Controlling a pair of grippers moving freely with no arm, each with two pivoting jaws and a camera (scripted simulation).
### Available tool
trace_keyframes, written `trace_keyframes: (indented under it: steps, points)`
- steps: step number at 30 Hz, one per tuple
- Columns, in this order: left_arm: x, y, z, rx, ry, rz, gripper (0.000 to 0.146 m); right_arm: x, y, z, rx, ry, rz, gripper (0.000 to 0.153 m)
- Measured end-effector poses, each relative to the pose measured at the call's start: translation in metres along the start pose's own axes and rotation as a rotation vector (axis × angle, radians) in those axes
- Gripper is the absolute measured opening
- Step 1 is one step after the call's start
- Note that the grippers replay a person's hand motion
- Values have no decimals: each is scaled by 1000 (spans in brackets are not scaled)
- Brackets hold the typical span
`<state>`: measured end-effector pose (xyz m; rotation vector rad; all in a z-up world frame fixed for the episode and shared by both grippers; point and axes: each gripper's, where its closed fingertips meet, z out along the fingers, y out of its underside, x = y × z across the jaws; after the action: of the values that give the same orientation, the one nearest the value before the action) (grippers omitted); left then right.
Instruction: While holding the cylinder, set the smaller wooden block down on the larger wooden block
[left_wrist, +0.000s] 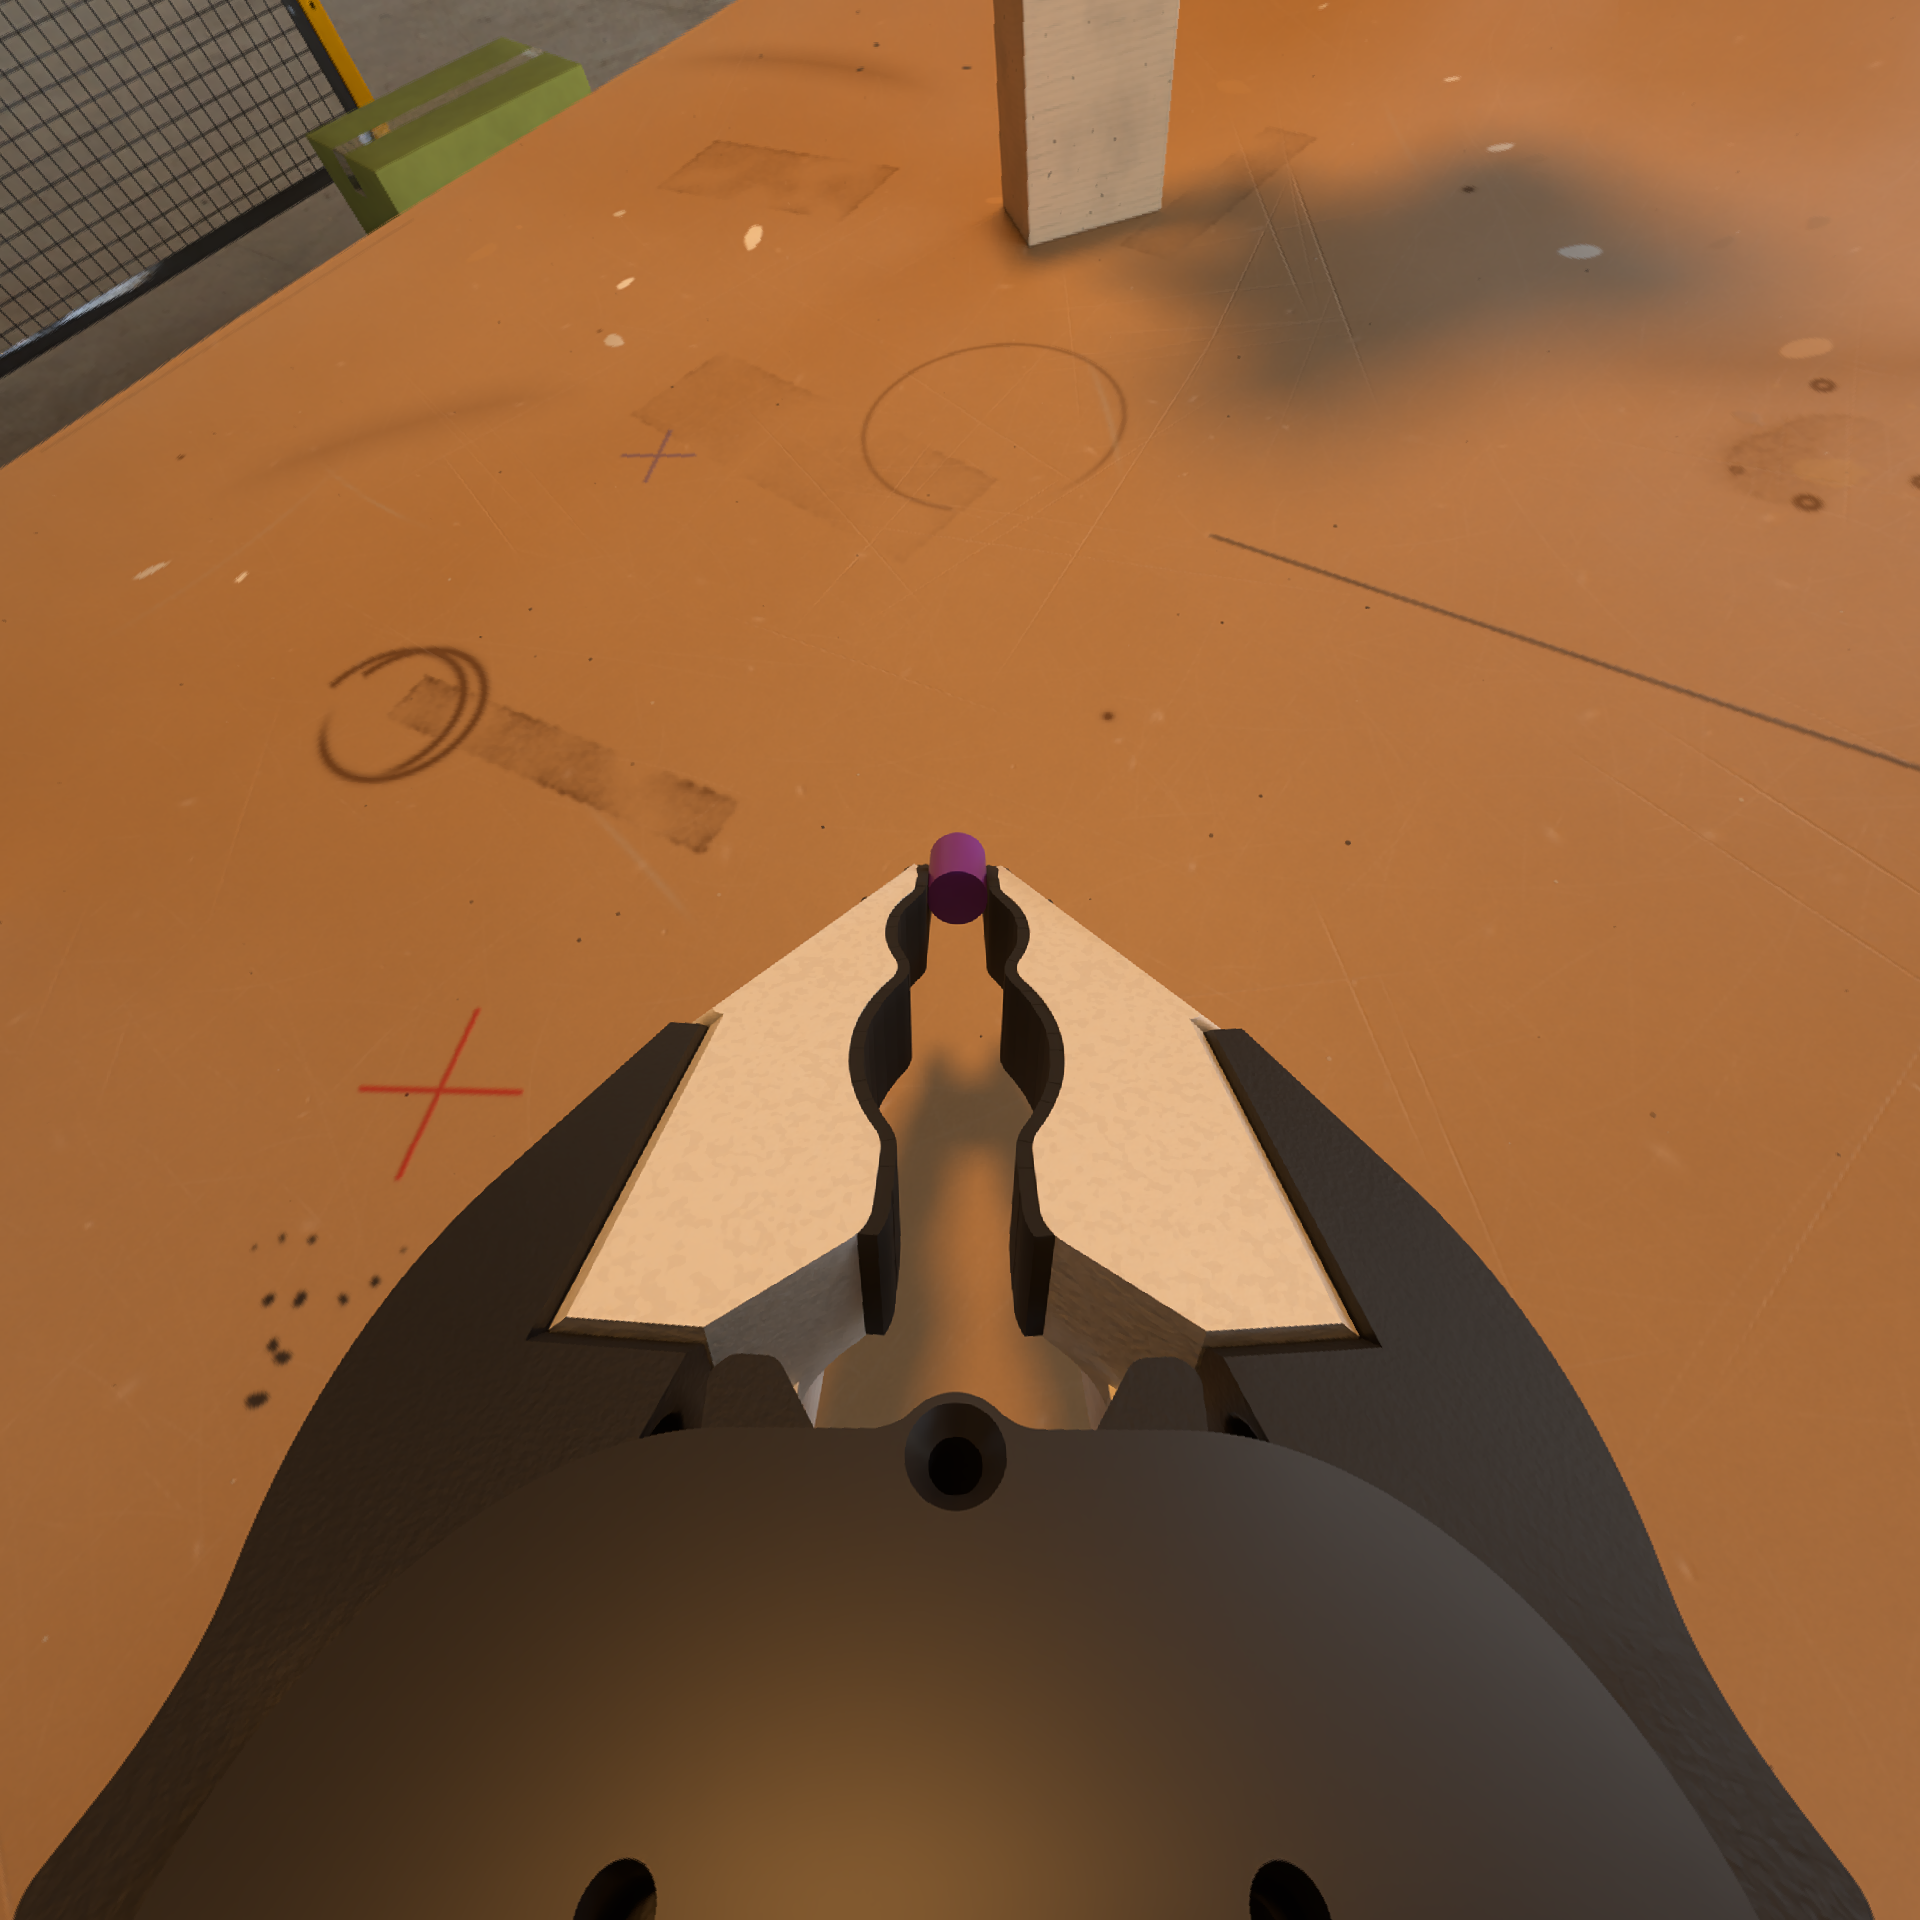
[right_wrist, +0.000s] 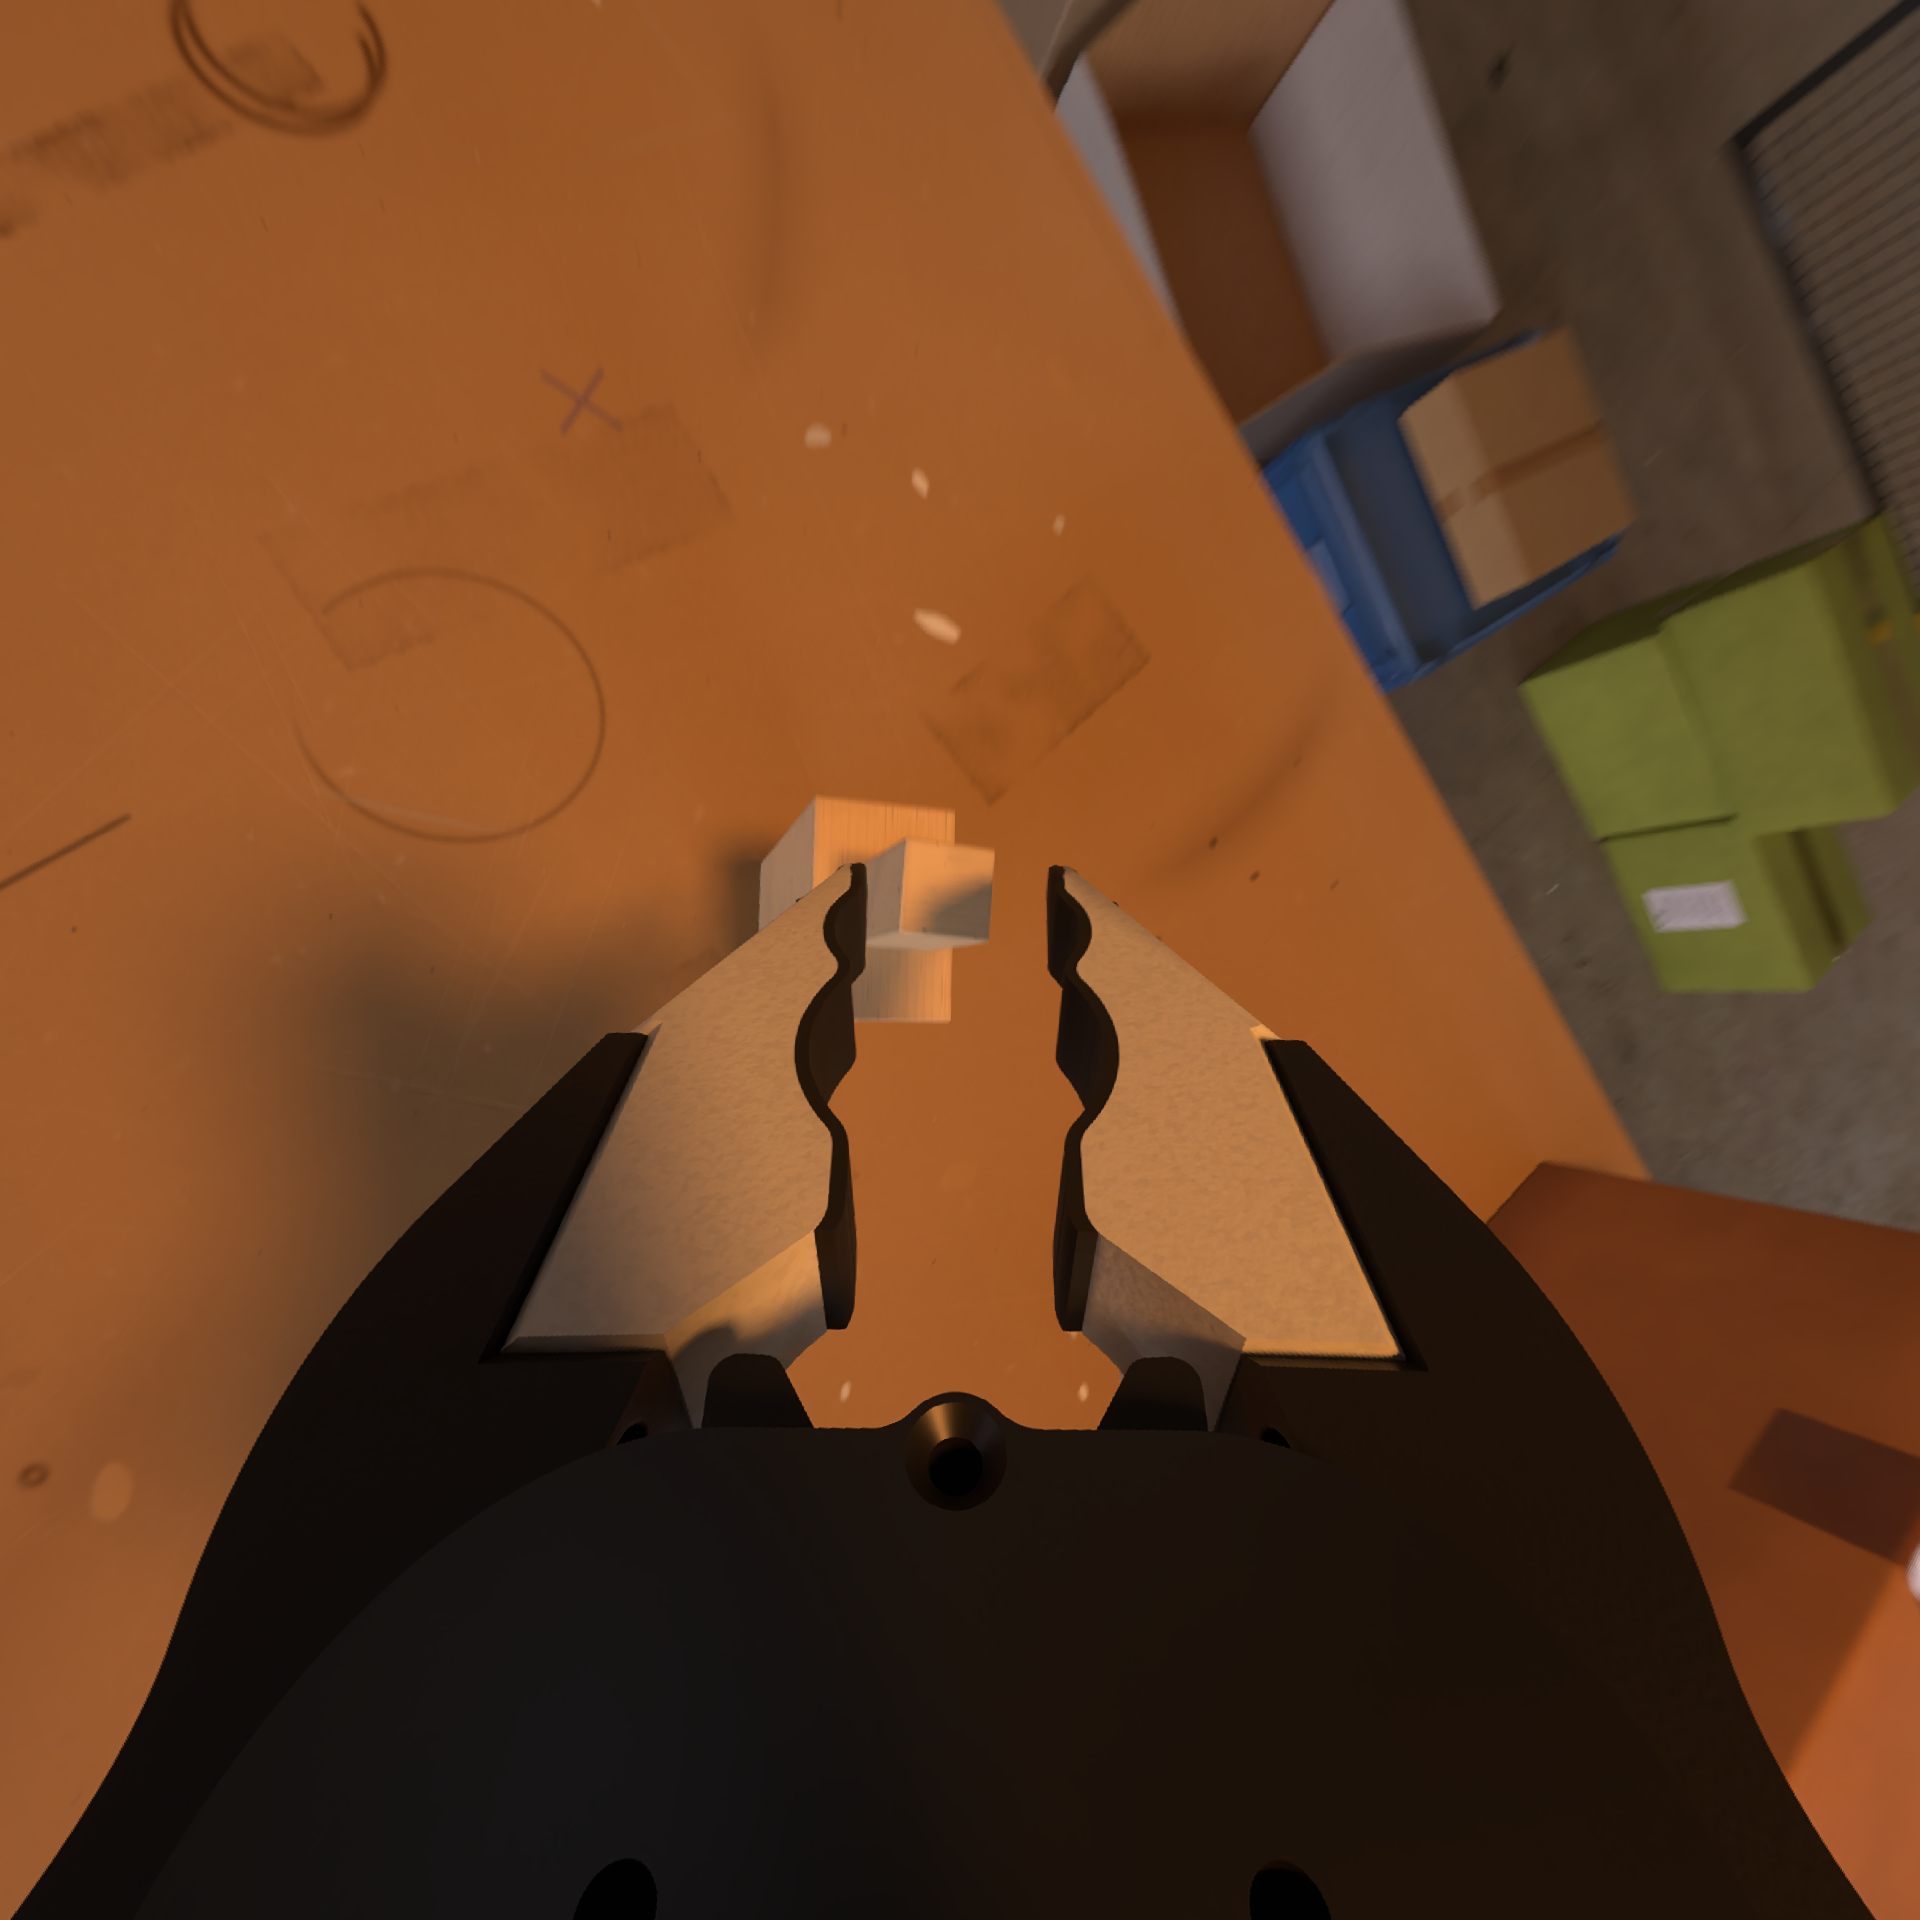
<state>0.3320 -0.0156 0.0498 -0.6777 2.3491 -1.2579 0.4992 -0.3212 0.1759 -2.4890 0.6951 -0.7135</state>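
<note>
Left gripper (left_wrist: 956, 883) pinches cylinder (left_wrist: 956, 878); right gripper (right_wrist: 954, 914) open, empty, small block (right_wrist: 930, 899) seemingly resting on large block (right_wrist: 883, 831). Back straight off.

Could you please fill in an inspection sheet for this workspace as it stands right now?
Surface: orange table, scuffed, with drawn circles and crosses.
Job's things: purple cylinder at the left gripper's tips; smaller wooden block seems to sit atop the larger wooden block, the latter upright.
Clutter: nothing seen.
Grippers: left gripper shut on the cylinder; right gripper open beside the smaller block.
Cables: nothing seen.
Surroundings: mesh fence, green boxes, blue crate holding a cardboard box.
</note>
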Motion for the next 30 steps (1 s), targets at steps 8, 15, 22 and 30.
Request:
trace_keyframes:
  steps: [8, 15, 22, 30]
  points:
    - [1, 2, 3, -11, 3, 3, 9, -55, -51, -13, 184, 55, -356, 39]
    - [1, 3, 1, -21, -20, 41, 9, -79, -32, 47, 15, 40, -609, 38]
    - [2, 7, 4, -37, -18, 60, 9, -71, -23, 78, -113, 129, -787, 36]
    - [2, 6, 3, -36, -24, 71, 9, -70, -28, 66, -79, 77, -734, 14]
